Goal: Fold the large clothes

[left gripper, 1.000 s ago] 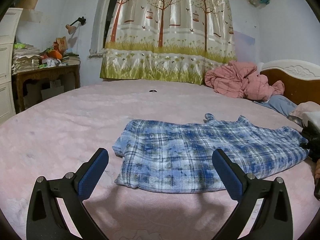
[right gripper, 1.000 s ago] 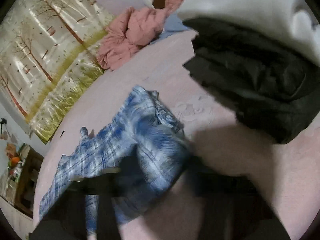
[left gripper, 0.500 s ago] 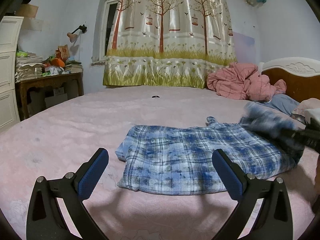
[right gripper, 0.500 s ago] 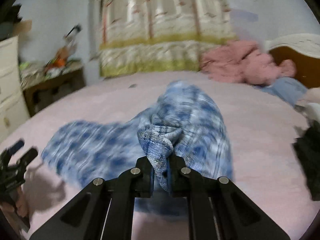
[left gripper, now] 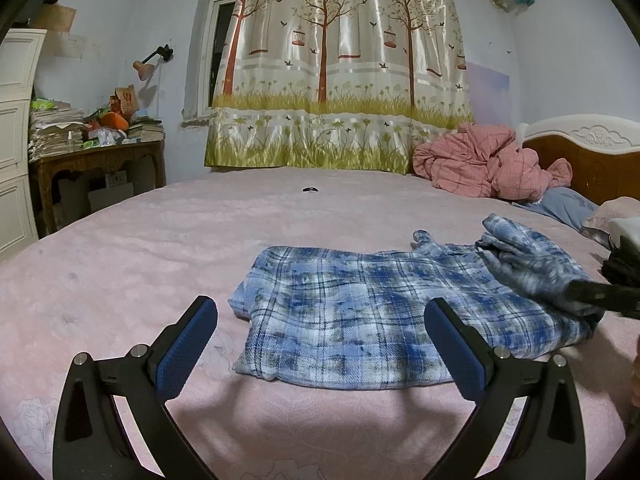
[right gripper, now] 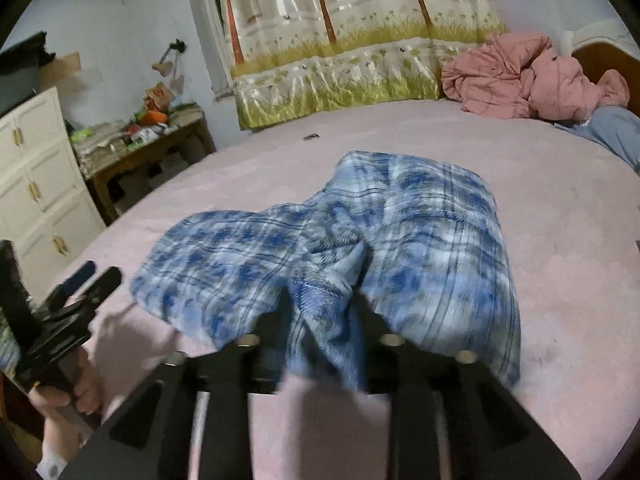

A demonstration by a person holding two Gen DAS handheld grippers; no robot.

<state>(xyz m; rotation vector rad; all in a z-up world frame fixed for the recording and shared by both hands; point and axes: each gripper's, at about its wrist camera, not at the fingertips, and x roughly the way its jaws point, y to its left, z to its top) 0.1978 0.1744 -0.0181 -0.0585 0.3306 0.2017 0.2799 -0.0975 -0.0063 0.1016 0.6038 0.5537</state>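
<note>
left gripper (left gripper: 320, 326): jaws spread wide, blue pads (left gripper: 188, 346) bare, nothing between them. it hovers low over the pink bedspread (left gripper: 160, 240), clear of the cloth. a hand (right gripper: 66, 394) grips its handle at the far left of the right wrist view.

right gripper (right gripper: 322, 312): jaws opening right now. a bunched fold of the blue plaid garment (left gripper: 352, 312) sits between the fingers, which are motion-blurred. cloth looks slack there, draping down through the gap. can't tell if either pad is touching it.

garment position: lies on the bedspread just ahead of the left gripper, near hem just beyond its fingertips, mostly flat. the end toward the right gripper is lifted and doubled back over the flat part, forming a rounded hump directly in front of the right gripper's fingers. from the left wrist view the right gripper (left gripper: 600, 298) enters from the right edge at that raised end.

beyond both grippers: small dark object (left gripper: 310, 189) on the bedspread, tree-print curtain (left gripper: 340, 80), crumpled pink quilt (left gripper: 488, 164) by the headboard (left gripper: 592, 148) far right. cluttered wooden table (left gripper: 100, 160) and white cabinet (right gripper: 36, 184) far left.
</note>
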